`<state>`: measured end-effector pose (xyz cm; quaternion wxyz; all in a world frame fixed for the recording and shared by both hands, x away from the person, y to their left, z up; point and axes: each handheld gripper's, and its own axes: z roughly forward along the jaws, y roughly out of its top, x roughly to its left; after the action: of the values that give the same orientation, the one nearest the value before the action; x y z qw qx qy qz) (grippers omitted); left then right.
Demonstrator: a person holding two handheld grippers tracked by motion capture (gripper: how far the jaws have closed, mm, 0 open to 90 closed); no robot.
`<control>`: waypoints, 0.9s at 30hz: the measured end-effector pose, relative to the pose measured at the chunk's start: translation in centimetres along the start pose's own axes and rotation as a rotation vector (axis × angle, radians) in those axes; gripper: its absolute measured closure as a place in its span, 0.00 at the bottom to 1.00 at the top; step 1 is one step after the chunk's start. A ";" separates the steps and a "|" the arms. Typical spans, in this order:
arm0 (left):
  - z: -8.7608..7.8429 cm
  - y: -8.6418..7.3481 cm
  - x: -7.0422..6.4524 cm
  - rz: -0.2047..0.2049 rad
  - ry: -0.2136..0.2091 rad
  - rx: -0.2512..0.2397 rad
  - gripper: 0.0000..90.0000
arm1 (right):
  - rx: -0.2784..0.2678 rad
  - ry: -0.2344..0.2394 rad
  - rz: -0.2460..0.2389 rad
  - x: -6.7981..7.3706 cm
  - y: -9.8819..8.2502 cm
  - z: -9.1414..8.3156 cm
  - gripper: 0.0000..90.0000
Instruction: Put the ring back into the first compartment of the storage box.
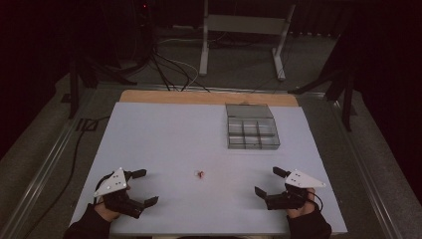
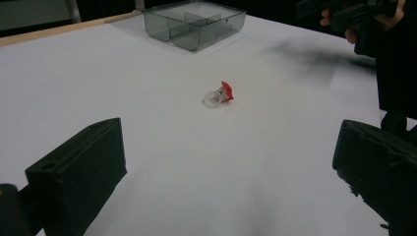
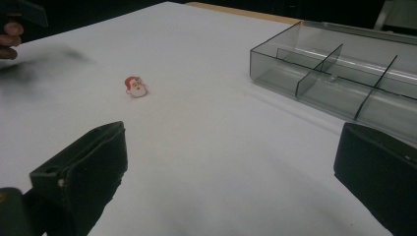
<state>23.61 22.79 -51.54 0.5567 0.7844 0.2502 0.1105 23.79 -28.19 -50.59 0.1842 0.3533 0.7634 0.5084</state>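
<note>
Santa ring [image 2: 219,94] lies mid-worktop toward the near edge, tipped on its side, Santa face toward right gripper [image 1: 271,184], clear band toward left gripper [image 1: 142,188]; both jaws wide, empty.

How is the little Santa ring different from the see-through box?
The Santa ring is tiny; the box is far bigger. The ring is red and white with a clear band; the box is smoky grey all over. The ring lies near the middle of the table, between the two grippers; the box sits farther back, split into empty compartments. Both rest on the white tabletop, untouched.
</note>
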 end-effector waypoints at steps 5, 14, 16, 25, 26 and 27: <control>0.0 0.0 -0.1 0.002 -0.005 0.001 0.01 | 0.004 -0.008 0.003 0.0 0.0 0.0 0.00; 0.2 0.1 -0.1 0.004 -0.015 0.005 0.01 | 0.056 -0.022 0.011 0.2 0.0 0.3 0.00; 0.2 0.1 0.0 -0.002 -0.019 -0.003 0.01 | 0.066 -0.020 0.010 0.2 0.0 0.3 0.00; 0.2 0.0 -0.1 -0.001 -0.022 0.008 0.01 | 0.040 -0.015 0.060 0.0 1.0 0.1 0.00; 0.3 0.1 -0.1 -0.002 -0.024 0.007 0.01 | 0.044 -0.013 0.051 0.0 1.1 0.1 0.00; 0.3 0.1 -0.1 -0.002 -0.024 0.006 0.00 | 0.045 -0.010 0.050 0.0 1.2 0.1 0.00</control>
<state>23.69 22.45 -51.59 0.5575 0.7870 0.2446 0.0995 24.29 -27.83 -49.52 0.1672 0.3786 0.7647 0.4940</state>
